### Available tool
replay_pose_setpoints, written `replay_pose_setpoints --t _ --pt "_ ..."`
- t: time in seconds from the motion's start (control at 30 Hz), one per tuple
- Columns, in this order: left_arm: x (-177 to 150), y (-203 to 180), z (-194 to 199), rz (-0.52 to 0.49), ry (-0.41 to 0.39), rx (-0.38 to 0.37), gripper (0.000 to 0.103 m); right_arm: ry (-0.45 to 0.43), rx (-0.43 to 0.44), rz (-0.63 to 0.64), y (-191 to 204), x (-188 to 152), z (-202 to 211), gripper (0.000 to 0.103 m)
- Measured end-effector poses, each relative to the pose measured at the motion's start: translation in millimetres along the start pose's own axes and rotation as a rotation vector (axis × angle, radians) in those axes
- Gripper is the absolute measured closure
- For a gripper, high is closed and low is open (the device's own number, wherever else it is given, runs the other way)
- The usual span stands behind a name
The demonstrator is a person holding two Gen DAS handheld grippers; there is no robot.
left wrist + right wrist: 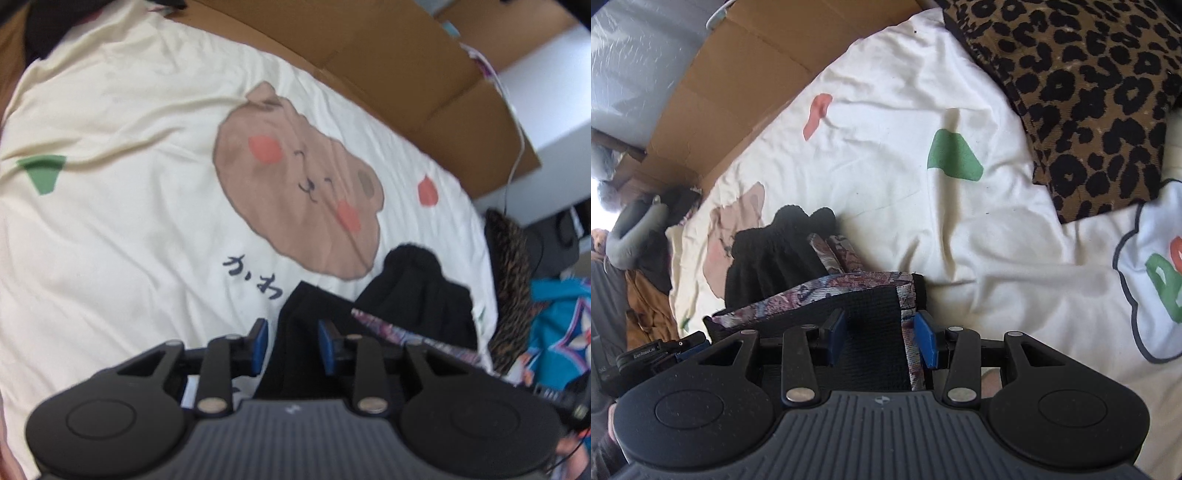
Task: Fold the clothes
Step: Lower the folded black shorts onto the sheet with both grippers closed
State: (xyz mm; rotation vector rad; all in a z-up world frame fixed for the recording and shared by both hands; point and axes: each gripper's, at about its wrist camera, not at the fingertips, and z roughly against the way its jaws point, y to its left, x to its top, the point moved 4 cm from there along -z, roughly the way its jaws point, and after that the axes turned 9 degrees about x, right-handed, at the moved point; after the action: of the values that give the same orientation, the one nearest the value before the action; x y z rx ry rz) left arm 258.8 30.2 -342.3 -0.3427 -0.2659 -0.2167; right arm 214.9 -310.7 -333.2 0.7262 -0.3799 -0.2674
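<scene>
On the bed's cream cartoon duvet (pixel 110 229), the dark garment with the patterned trim (pixel 871 314) runs sideways between both tools. Left tool (pixel 291 343) and right tool (pixel 882 341) each sit partly open with cloth between the pads, though I can't tell if they're actually pinching. Only the right view shows the leopard pillow (pixel 1082 99); only the left shows the bear print (pixel 295 184).

The cream bedspread (pixel 110 221) lay open across the left and centre of the left wrist frame, wide room to pass. A cardboard sheet (pixel 406 74) walled the upper edge. In the right wrist frame a leopard-print cushion (pixel 1089 92) blocked the upper right, and a black knit garment (pixel 768 258) sat at centre left.
</scene>
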Motion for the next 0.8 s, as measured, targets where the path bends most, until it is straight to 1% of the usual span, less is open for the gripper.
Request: replay_pose_setpoints --t 0.03,0.07,0.1,0.13,0.2,0.27,0.33,0.4,0.47,0.53,0.63,0.8 --pt "-1 -3 -1 -0.021 -0.002 -0.001 0.072 0.001 -0.003 0.010 0 0 -2 0.062" --pt "-1 -5 -3 -0.043 -0.005 -0.002 0.072 0.001 -0.004 0.019 1 1 -3 0.073" --pt "-1 -8 -4 -0.064 -0.009 -0.003 0.072 0.002 -0.003 0.026 2 1 -3 0.086" --pt "-1 -10 -6 -0.085 -0.011 -0.004 0.072 0.001 -0.002 0.034 3 2 -4 0.091" --pt "-1 -14 -10 -0.120 -0.016 -0.004 0.072 -0.003 -0.005 0.054 7 2 -3 0.098" --pt "0 -15 -13 -0.138 -0.016 -0.002 0.073 -0.014 -0.006 0.080 12 4 1 0.098" --pt "1 -14 -15 -0.138 -0.021 -0.008 0.081 -0.032 -0.010 0.105 17 6 6 0.098" --pt "1 -13 -16 -0.139 -0.028 -0.008 0.099 -0.057 -0.017 0.114 19 8 12 0.099" --pt "2 -10 -15 -0.122 -0.040 -0.013 0.100 -0.080 -0.028 0.105 18 11 17 0.099" --pt "4 -5 -12 -0.085 -0.058 -0.020 0.101 -0.092 -0.033 0.089 14 12 19 0.099" --pt "5 3 -11 -0.036 -0.061 -0.027 0.101 -0.085 -0.039 0.082 11 11 16 0.099" --pt "0 1 -18 -0.079 -0.039 0.018 0.101 -0.055 -0.066 0.106 10 11 -1 0.098"
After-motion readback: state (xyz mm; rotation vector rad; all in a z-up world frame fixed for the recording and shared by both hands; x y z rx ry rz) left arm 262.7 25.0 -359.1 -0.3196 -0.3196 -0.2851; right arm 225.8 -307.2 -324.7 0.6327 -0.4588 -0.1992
